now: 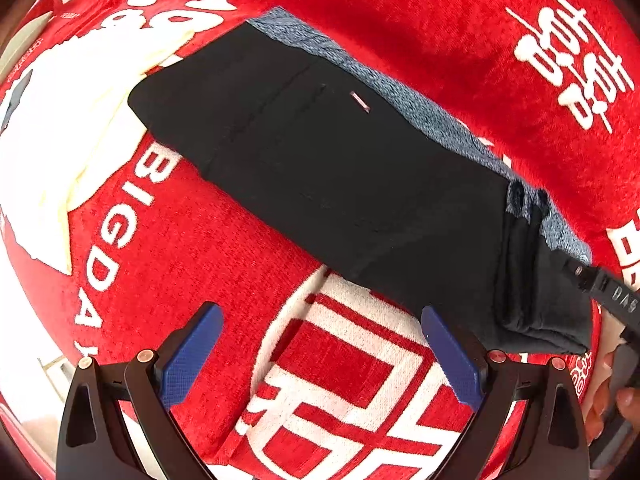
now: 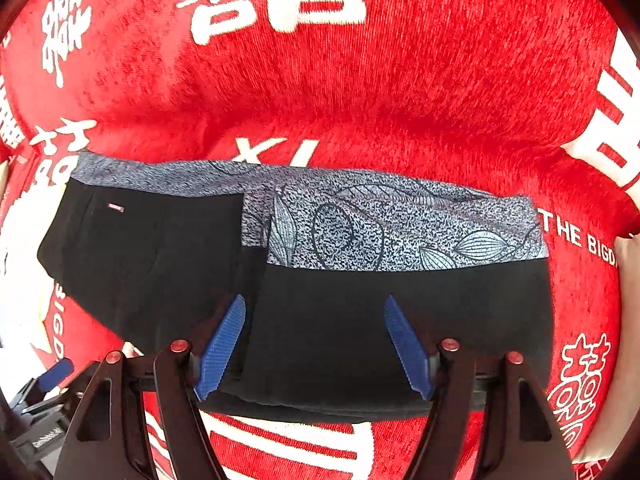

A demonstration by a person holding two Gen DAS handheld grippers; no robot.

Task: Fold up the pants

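The black pants (image 1: 340,168) lie folded in a long flat band on the red blanket (image 1: 420,40), on top of a grey speckled leaf-print garment (image 2: 400,232) whose far edge shows. In the right wrist view the black pants (image 2: 360,320) fill the foreground. My left gripper (image 1: 320,344) is open and empty, hovering over the blanket just short of the pants' near edge. My right gripper (image 2: 316,340) is open above the folded black fabric, holding nothing. Part of the right gripper (image 1: 612,296) shows at the pants' right end in the left wrist view.
The red blanket (image 2: 400,100) with white characters and "THE BIG DAY" lettering covers the whole surface. A white cloth (image 1: 68,120) lies at the left, beside the pants' far end. The left gripper (image 2: 44,392) shows at the lower left of the right wrist view.
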